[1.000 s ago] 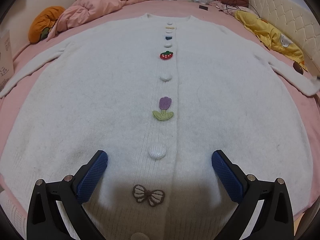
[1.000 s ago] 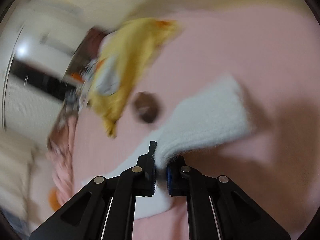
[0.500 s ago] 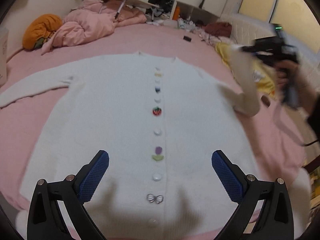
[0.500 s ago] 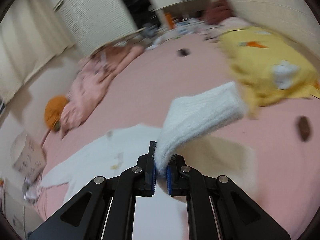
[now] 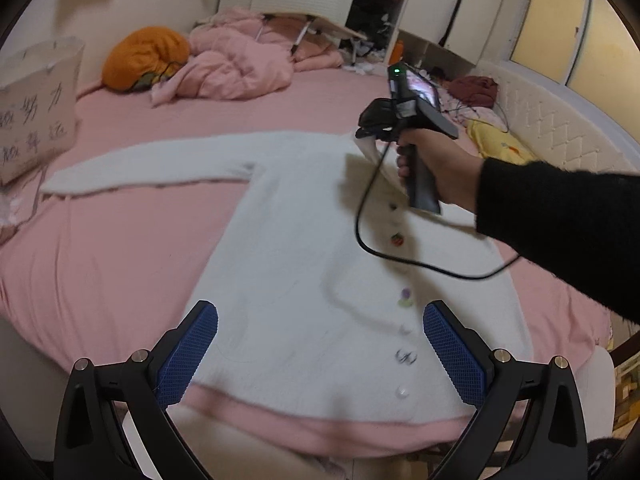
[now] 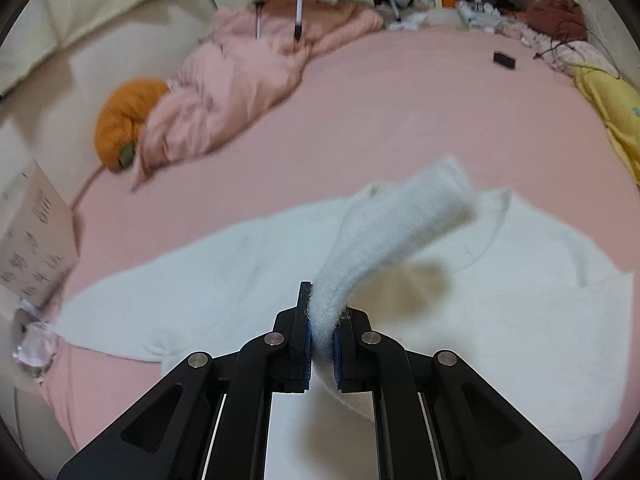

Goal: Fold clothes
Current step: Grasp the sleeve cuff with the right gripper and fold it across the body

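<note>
Cardigan (image 5: 304, 240), white and fluffy, lies flat on a pink bed (image 5: 100, 264), filling the middle of the left wrist view. At upper left sit an orange cushion (image 5: 144, 58) and a crumpled pink blanket (image 5: 228, 68). At the bottom, the left gripper (image 5: 320, 350) hovers with its blue pads spread wide, released and grasping nothing. At right, a hand (image 5: 440, 172) in a black sleeve (image 5: 560, 220) holds the right gripper (image 6: 321, 338) above the cardigan's collar. In the right wrist view, that claw is clenched on the sleeve (image 6: 392, 224), which rises toward the centre of the frame.
</note>
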`<state>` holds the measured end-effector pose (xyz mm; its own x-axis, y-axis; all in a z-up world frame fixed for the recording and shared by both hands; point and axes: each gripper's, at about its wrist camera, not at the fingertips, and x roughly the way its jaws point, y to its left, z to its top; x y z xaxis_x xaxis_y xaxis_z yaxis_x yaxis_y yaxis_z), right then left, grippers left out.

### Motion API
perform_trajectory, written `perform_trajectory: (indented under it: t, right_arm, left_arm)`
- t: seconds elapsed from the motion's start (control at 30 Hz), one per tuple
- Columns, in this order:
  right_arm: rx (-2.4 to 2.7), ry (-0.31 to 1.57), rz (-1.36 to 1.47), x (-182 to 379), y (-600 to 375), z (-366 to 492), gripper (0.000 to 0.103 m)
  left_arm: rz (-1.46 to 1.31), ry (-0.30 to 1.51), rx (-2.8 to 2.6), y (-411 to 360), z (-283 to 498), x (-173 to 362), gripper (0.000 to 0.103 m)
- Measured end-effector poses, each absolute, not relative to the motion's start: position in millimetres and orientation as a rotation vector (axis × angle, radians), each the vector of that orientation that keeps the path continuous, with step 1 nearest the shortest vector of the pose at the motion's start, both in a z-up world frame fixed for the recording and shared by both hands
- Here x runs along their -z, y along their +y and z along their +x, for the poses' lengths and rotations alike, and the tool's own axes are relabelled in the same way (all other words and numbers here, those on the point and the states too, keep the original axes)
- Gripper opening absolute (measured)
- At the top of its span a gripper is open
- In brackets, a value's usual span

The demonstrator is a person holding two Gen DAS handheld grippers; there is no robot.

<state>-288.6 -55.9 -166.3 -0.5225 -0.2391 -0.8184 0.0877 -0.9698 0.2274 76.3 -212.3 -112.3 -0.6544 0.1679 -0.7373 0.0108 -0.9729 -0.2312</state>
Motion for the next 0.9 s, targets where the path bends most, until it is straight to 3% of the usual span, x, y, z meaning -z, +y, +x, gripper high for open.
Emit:
perform_trajectory:
  t: [0.43, 0.63, 0.8, 0.83, 0.87, 0.9]
  right_arm:
    - [2.518, -0.024, 1.453, 204.5, -121.4, -291.0, 0.008]
    - [2.439, 0.002, 1.487, 230.1, -130.5, -280.1, 0.008]
    - [2.372, 0.165, 1.443, 227.5, -133.0, -277.5, 0.013]
    - [2.390, 0.202, 1.442, 223.1, -132.6, -275.8, 0.015]
    - [2.422, 0.230, 1.417, 216.3, -129.9, -271.4, 0.036]
    - [2.453, 0.231, 1.358, 206.6, -125.9, -264.6, 0.066]
  left_arm:
    - [-1.350, -0.520, -2.712, -231.9, 68.8, 145.8, 0.103]
    - [-1.329, -0.504, -2.725, -230.6, 60.7, 140.2, 0.103]
    - [-1.337, -0.477, -2.718, -232.1, 51.4, 137.9, 0.103]
    - [-1.328, -0.455, -2.725, -231.0, 50.0, 135.2, 0.103]
    - [-1.315, -0.429, -2.731, -229.9, 45.9, 131.8, 0.103]
    - [-1.307, -0.407, -2.735, -228.9, 40.7, 130.2, 0.103]
